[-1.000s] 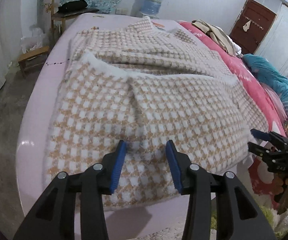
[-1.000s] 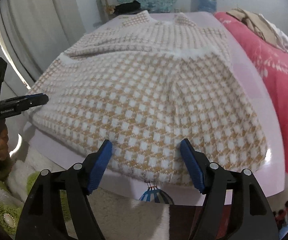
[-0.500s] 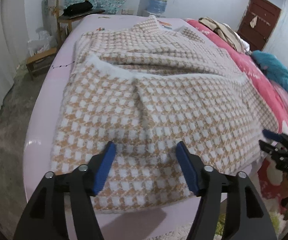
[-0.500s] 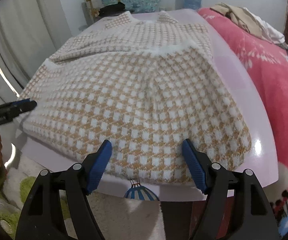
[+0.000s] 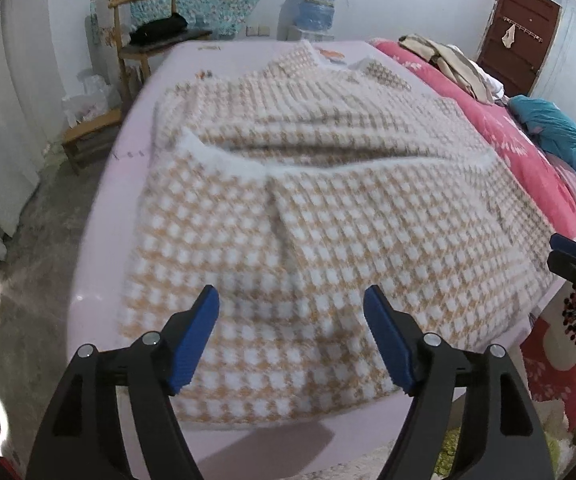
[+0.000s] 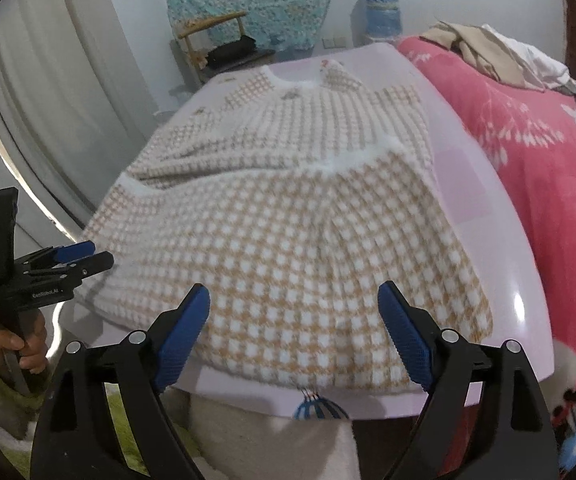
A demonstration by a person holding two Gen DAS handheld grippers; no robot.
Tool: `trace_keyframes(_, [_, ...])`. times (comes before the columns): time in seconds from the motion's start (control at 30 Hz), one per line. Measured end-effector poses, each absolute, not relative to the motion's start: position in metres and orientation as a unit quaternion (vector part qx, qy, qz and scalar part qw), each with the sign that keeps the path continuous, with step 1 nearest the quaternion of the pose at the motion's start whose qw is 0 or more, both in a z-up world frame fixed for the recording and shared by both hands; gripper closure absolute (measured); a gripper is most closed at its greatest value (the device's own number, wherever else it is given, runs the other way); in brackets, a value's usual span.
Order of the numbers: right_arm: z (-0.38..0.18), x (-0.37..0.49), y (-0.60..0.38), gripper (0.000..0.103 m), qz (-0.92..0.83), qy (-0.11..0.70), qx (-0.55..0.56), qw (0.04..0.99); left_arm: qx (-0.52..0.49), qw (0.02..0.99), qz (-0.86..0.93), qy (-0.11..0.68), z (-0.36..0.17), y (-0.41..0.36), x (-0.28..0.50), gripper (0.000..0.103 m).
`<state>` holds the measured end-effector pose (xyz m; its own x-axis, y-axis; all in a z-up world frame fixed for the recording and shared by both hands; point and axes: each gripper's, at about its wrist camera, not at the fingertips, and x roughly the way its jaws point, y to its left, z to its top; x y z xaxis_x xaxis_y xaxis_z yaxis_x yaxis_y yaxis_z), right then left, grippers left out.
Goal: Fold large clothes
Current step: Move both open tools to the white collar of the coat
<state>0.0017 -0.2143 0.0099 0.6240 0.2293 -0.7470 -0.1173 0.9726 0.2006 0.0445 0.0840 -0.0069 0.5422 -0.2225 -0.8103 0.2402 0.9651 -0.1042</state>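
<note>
We see the left gripper (image 5: 291, 336) with its blue-padded jaws wide apart and opening further; nothing is clamped between them, and the fabric lies beyond and below the pads. The right gripper (image 6: 293, 334) is likewise spread wide and opening, with nothing pinched between its jaws.

The tan-and-white checked fleece garment (image 5: 328, 208) lies spread on the pale lilac bed surface (image 5: 100, 248), its lower half folded up over the upper half so that a white fuzzy hem runs across the middle. Its near edge sits close to the near edge of the bed.

From the left wrist view we see the right gripper's tips at the far right edge, plus a dark brown door (image 5: 518, 36) and a teal blanket (image 5: 560, 140) on the pink floral quilt (image 5: 528, 160). From the right wrist view we see the left gripper from the side at the left edge, held by a hand (image 6: 20, 344) in a green fuzzy sleeve, and pale curtains (image 6: 48, 100) behind it.

Both views show a wooden chair (image 5: 144, 28) with a dark item on it, a blue water jug (image 5: 318, 4) against the wall, and a heap of beige clothes (image 6: 484, 52) on the quilt.
</note>
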Motion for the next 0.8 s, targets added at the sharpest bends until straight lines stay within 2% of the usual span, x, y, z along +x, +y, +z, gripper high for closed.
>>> trace_keyframes(0.37, [0.065,0.084,-0.233,0.021,0.128,0.423,0.079,0.894,0.013,0.897,-0.128,0.423,0.064,0.108,0.116,0.030])
trace_keyframes(0.57, [0.097,0.185,-0.265,0.021,0.135,0.447,0.114,0.877,-0.042,0.893,-0.156,0.420,0.095,0.111,0.203,0.030])
trace_keyframes(0.8, [0.077,0.300,-0.283,0.021,0.113,0.492,0.134,0.853,-0.044,0.874,-0.194,0.444,0.089,0.066,0.323,0.030])
